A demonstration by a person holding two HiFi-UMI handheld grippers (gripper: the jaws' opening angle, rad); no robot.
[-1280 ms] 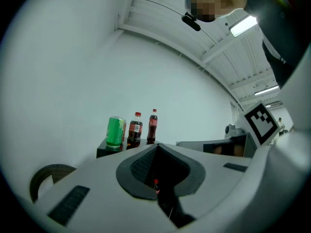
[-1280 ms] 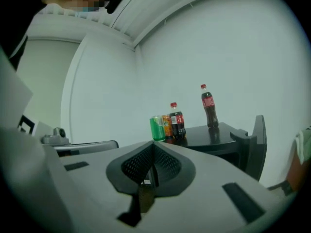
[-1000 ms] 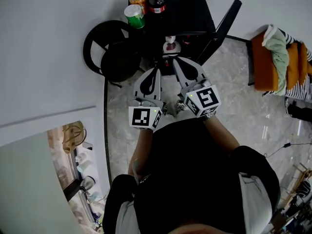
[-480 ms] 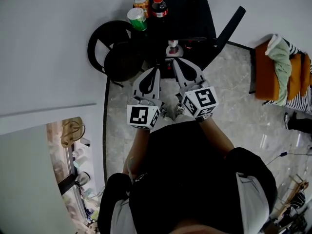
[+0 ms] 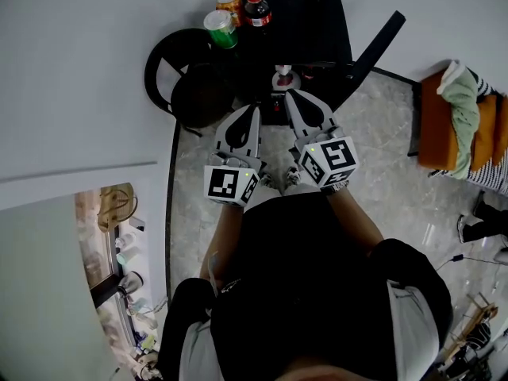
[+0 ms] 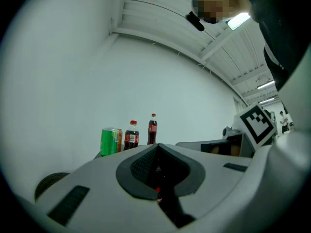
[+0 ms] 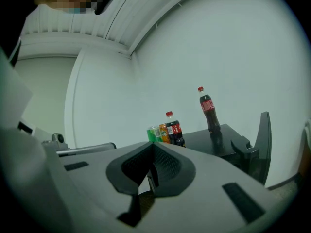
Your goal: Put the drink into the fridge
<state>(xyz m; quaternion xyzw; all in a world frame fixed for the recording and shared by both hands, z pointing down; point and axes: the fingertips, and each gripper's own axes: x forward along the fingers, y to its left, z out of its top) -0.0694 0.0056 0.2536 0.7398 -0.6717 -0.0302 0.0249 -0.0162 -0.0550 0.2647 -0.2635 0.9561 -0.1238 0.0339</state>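
Observation:
A small black fridge (image 5: 305, 18) stands against the white wall, with its door (image 5: 371, 42) swung open to the right. On top stand a green can (image 5: 219, 27), an orange can (image 5: 228, 0), a short cola bottle (image 5: 255, 8) and, at the far edge, a taller cola bottle (image 7: 207, 109). My left gripper (image 5: 254, 111) and right gripper (image 5: 292, 95) are side by side, level and just short of the fridge front. Both are shut and hold nothing. The left gripper view shows the green can (image 6: 111, 141) and two bottles beyond the shut tips (image 6: 156, 147).
A black round stool (image 5: 186, 82) sits left of the fridge, close to my left gripper. An orange seat piled with clothes (image 5: 460, 117) stands at the right. A small white and red thing (image 5: 282, 78) shows in the fridge opening. The floor is grey marble.
The right gripper has edged slightly toward the fridge. The left gripper has stayed put. Both remain shut and empty.

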